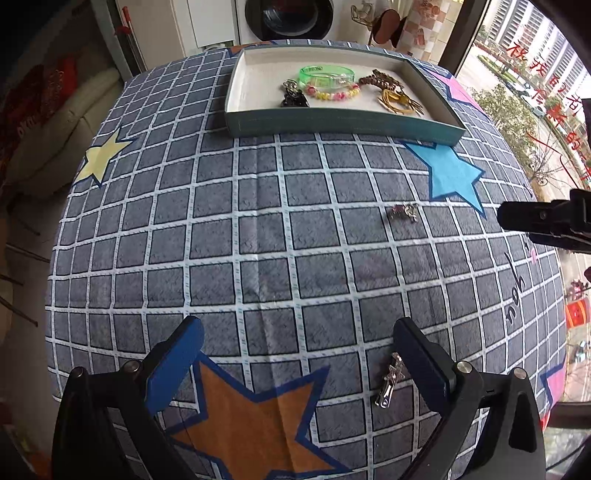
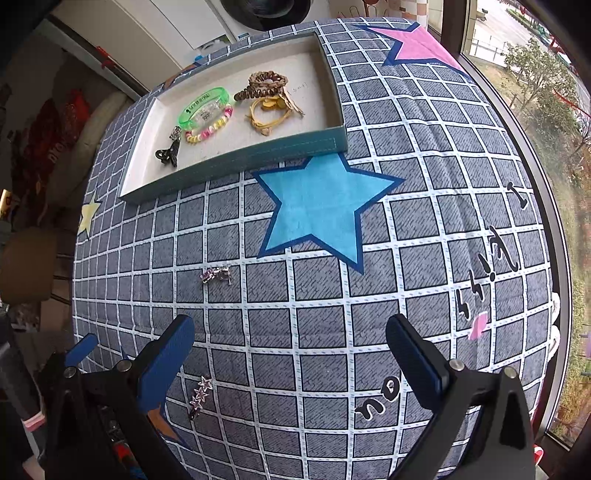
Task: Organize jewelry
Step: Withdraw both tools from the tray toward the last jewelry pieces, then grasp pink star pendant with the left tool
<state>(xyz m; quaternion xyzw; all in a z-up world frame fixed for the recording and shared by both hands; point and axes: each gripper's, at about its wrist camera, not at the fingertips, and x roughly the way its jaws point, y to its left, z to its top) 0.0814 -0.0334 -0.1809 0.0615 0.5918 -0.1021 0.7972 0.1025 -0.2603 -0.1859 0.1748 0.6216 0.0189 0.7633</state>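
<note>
A shallow teal box with a white inside stands at the far side of the table. It holds a green bangle, a pastel bead bracelet, a brown hair tie, a yellow cord piece and a dark clip. A silver star hair clip lies by my open left gripper's right finger. A small purple-silver clip lies mid-table. My right gripper is open and empty.
The table wears a grey checked cloth with stars: blue, orange, yellow, pink. A window runs along the right edge. A sofa stands left, a washing machine behind.
</note>
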